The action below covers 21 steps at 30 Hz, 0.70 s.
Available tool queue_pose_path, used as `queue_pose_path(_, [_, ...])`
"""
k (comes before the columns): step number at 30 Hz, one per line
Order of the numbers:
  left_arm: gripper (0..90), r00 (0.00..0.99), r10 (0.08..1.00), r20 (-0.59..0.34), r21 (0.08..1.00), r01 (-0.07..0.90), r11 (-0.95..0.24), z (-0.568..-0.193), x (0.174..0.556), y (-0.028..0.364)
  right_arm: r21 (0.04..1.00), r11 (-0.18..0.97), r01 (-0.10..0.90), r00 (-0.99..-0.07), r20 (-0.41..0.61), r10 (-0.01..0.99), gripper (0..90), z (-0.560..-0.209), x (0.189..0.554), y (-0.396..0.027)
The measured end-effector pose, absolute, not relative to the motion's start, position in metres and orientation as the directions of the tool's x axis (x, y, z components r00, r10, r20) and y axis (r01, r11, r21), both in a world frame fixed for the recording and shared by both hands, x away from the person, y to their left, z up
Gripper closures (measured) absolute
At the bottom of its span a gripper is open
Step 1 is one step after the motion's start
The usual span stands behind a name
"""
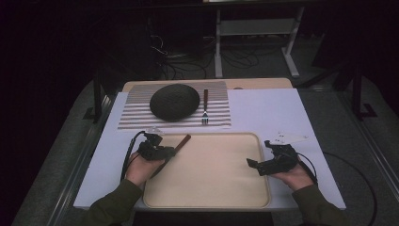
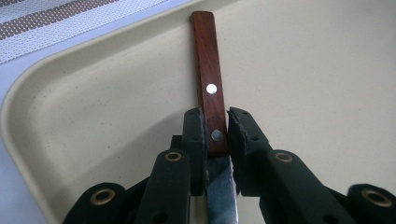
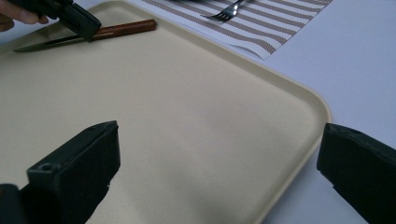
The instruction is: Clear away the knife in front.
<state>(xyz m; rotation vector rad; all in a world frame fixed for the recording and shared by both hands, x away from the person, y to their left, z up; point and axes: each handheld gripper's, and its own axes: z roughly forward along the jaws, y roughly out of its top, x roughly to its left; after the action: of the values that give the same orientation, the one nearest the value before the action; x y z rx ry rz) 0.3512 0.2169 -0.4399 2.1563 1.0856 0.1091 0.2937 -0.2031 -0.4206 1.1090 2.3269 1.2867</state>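
A: What is laid out, from the largest thing down?

B: A white rectangular table top (image 1: 277, 113) is seen, and on it a wide beige plastic tray with rounded corners (image 1: 221, 188). Behind the tray a brown-and-white striped woven placemat (image 1: 136, 113) is spread, on which a dark textured dome-shaped bowl (image 1: 174, 101), apparently turned upside down, is set. Just beside the bowl a metal fork with a dark brown handle (image 1: 205, 107) is laid, tines toward the tray.

A: What is held in the tray?

B: A knife with a reddish-brown riveted wooden handle (image 2: 211, 88) is found at the tray's far left corner, lying low over the tray floor; whether it rests there cannot be told. The rest of the tray is bare.

A: How are the jaws set?

B: The left gripper (image 2: 215, 133) is clenched on the knife, where handle and blade meet; the pads are pressed to both sides of the wood. The right gripper (image 3: 219, 158) is held released over the tray's right edge, with its jaws spread wide and nothing between them.

A: What is hidden or hard to make out?

B: The knife blade is covered mostly by the left jaws in the left gripper view. The bowl's inside cannot be seen. The room behind the table is too dark to be read.
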Motion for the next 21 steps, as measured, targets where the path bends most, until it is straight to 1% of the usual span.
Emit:
queue_pose_path(4, [75.5,0.642,0.729,-0.237,0.631,0.673,-0.386,-0.441,0.351,0.217,0.807,0.315,0.499,-0.677,0.136,0.723,0.0,-0.421,0.294,-0.203])
queue_pose_path(10, [63.9,0.641,0.723,-0.259,0.657,0.665,-0.355,-0.435,0.353,0.222,0.807,0.314,0.501,-0.678,0.141,0.721,0.0,-0.422,0.294,-0.203])
queue_pose_path(14, [60.3,0.662,0.707,-0.249,0.678,0.64,-0.361,-0.429,0.353,0.223,0.805,0.315,0.502,-0.678,0.14,0.722,0.0,-0.422,0.293,-0.203])
queue_pose_path(16, [61.2,0.673,0.698,-0.244,0.684,0.63,-0.368,-0.426,0.354,0.223,0.805,0.312,0.505,-0.675,0.143,0.724,0.0,-0.423,0.293,-0.204])
queue_pose_path(21, [70.4,0.694,0.679,-0.241,0.698,0.61,-0.376,-0.419,0.359,0.218,0.804,0.31,0.507,-0.675,0.146,0.724,0.0,-0.423,0.294,-0.204])
